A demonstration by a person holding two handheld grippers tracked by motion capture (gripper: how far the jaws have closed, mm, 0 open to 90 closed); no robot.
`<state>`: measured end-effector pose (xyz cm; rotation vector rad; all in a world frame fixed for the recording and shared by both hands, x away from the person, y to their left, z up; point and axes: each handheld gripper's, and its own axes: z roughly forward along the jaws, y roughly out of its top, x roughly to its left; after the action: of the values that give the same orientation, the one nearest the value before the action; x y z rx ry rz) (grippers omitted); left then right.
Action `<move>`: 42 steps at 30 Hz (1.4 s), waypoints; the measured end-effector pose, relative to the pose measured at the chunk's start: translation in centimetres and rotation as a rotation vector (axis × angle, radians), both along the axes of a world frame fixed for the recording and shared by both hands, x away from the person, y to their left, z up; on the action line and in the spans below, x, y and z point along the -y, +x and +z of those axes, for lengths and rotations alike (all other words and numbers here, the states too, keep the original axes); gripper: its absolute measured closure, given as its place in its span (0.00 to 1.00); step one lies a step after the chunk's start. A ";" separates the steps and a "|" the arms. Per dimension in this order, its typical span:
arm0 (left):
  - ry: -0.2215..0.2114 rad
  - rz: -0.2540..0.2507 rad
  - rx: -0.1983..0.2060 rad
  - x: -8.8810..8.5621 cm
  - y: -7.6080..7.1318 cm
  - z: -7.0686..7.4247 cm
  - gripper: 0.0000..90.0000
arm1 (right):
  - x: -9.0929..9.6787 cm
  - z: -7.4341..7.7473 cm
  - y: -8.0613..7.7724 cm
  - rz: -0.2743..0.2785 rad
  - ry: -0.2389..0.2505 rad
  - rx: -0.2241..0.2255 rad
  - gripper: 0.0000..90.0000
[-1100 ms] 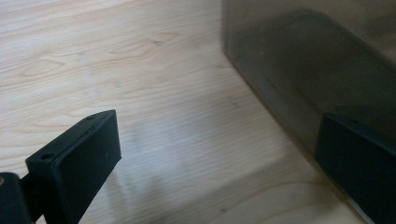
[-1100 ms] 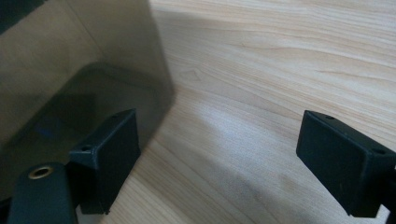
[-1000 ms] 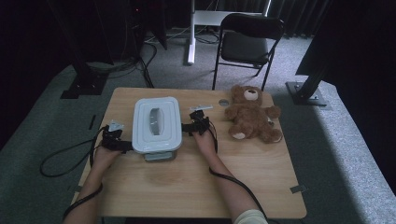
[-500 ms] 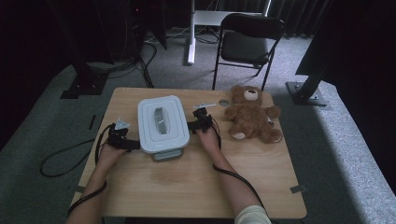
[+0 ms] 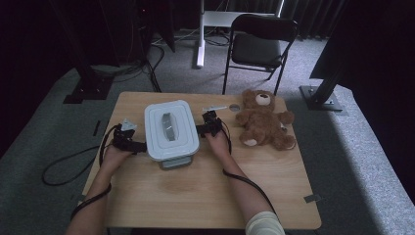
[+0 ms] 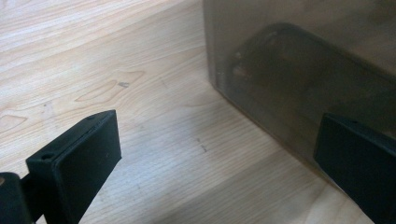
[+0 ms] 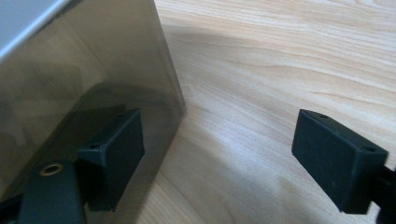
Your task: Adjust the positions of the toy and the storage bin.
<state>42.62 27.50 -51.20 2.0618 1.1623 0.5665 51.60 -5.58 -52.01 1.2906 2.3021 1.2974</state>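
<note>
Right now the box point(image 5: 171, 128) sits on the table point(image 5: 205, 196), toward its far left part, lid on. The left gripper point(image 5: 138, 146) is at the box's left side, the right gripper point(image 5: 198, 130) at its right side, each with jaws standing apart and nothing clamped; the right jaws have just been closing a little. Just beyond the right gripper lies a teddy bear point(image 5: 263, 120), with a small white item point(image 5: 214, 108) near it. A black chair point(image 5: 259, 41) stands behind the table.
</note>
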 end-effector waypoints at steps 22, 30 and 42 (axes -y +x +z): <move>0.006 -0.044 -0.008 3.9 -4.3 0.0 0.02 | 3.3 -0.1 -3.3 0.080 -0.028 0.040 0.21; 0.027 -0.074 0.012 5.7 -5.6 0.1 0.02 | 5.2 -0.5 -4.5 0.075 -0.006 0.063 0.21; -0.085 -0.097 0.013 5.6 -6.9 -0.1 0.02 | 7.1 -0.6 -6.8 0.072 -0.031 0.143 0.15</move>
<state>35.77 21.87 -51.29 2.0265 1.0542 0.4753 44.78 -12.73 -52.64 1.0774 2.2785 1.3249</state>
